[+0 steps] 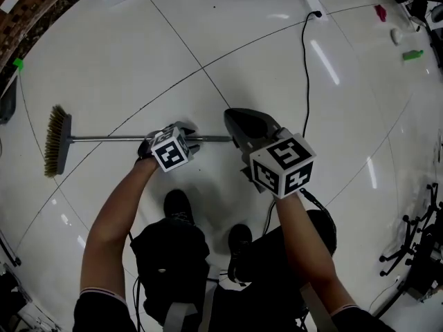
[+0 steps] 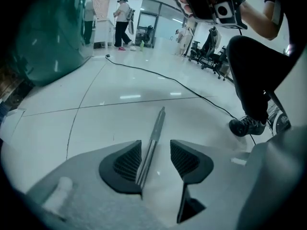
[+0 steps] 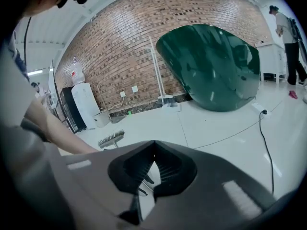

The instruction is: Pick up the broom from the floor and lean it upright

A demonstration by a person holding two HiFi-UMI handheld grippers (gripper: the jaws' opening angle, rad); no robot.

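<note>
Left tongs open over the broom handle on the floor, right tongs closed near its free end.

I see the long broom [image 1: 104,138], with straw-coloured bristles and a slim grey metal handle [image 2: 152,138], lying flat on the glossy white tiled floor [image 1: 138,61]. In the head view its brush head [image 1: 55,140] is at the left and the handle runs off to the right. My left tongs [image 2: 153,159] are down over the handle with the jaws apart. The handle sits between the ribbed black pads [image 2: 128,162], close to the left one and clear of the right; I cannot tell if it touches. My right tongs [image 3: 153,145] have their tips together with nothing between them, just beside the handle's end. A thin black cable [image 1: 304,68] trails across the floor beyond.
</note>
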